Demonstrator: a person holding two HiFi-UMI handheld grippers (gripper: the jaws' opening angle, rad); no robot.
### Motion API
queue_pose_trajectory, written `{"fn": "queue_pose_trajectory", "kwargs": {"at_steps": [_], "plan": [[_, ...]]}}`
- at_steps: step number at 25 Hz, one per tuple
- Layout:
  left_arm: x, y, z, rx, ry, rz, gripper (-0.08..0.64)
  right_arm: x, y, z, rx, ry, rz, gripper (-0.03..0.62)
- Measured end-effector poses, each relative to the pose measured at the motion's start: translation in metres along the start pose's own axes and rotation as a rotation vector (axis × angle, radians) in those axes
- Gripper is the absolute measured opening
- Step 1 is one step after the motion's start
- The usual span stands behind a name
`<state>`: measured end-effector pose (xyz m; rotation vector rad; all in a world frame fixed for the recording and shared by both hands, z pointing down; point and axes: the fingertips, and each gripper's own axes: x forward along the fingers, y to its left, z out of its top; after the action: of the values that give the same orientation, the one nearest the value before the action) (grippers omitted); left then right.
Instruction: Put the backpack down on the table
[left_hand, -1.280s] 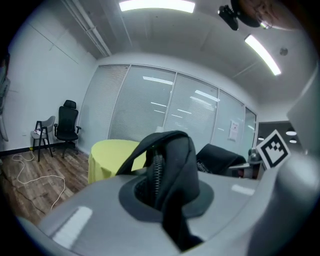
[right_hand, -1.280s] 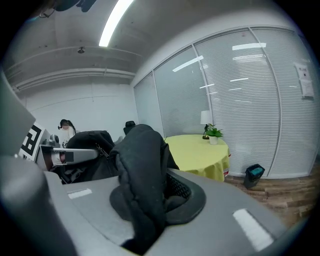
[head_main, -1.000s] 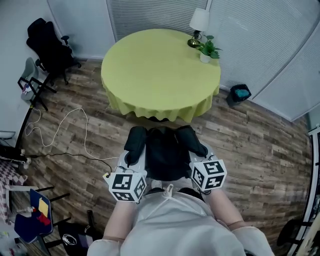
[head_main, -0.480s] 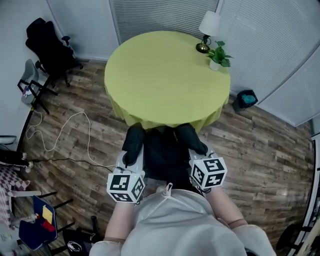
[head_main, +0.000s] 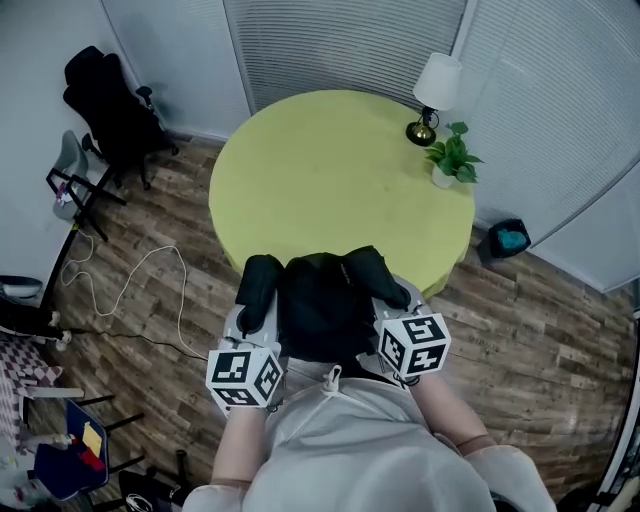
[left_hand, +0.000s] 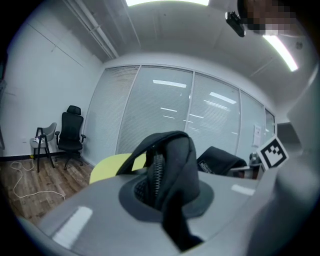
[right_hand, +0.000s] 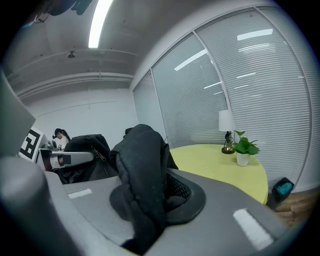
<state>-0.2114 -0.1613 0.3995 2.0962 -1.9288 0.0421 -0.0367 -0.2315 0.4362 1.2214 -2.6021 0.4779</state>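
Left gripper (left_hand: 167, 200): nearly closed, pinching the left strap (left_hand: 172, 160).
Right gripper (right_hand: 150, 205): nearly closed, pinching the right strap (right_hand: 142, 160).
Backpack (head_main: 322, 305): hangs between your 2 grippers, at the near edge of the table (head_main: 330, 160).
Axis: the long axis seems to run near-to-far, straps uppermost.
Risk: if you lower it too near, it may slide off the edge; releasing 1 strap first would tip it.

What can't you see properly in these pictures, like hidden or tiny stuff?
- Head view: the legs of the table, covered by its yellow cloth.
- Head view: the lower end of the backpack, behind the person's chest.
- Head view: what is inside the bin, too small to tell.
- Left gripper view: most of the table, blocked by the backpack held close to the camera.
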Motion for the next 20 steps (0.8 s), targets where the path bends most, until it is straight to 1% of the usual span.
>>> {"fn": "queue_pose_trajectory", "kwargs": {"at_steps": [2,7,13,20], "plan": [[0.025,-0.004,0.008,-0.007,-0.011,0.013,0.029,0.015,-0.022,0.014,-0.005,-0.005,0.013,0.029],[0.085,-0.015,0.025,0.011,-0.027,0.027,0.029,0.050,-0.067,0.044,-0.018,-0.019,0.032,0.028],[0.139,-0.022,0.029,0.000,-0.008,0.009,0.029,0.079,-0.111,0.060,-0.009,-0.007,0.019,0.028],[0.198,-0.012,0.036,-0.003,0.027,-0.054,0.029,0.116,-0.140,0.072,0.008,0.017,-0.040,0.029]]}}
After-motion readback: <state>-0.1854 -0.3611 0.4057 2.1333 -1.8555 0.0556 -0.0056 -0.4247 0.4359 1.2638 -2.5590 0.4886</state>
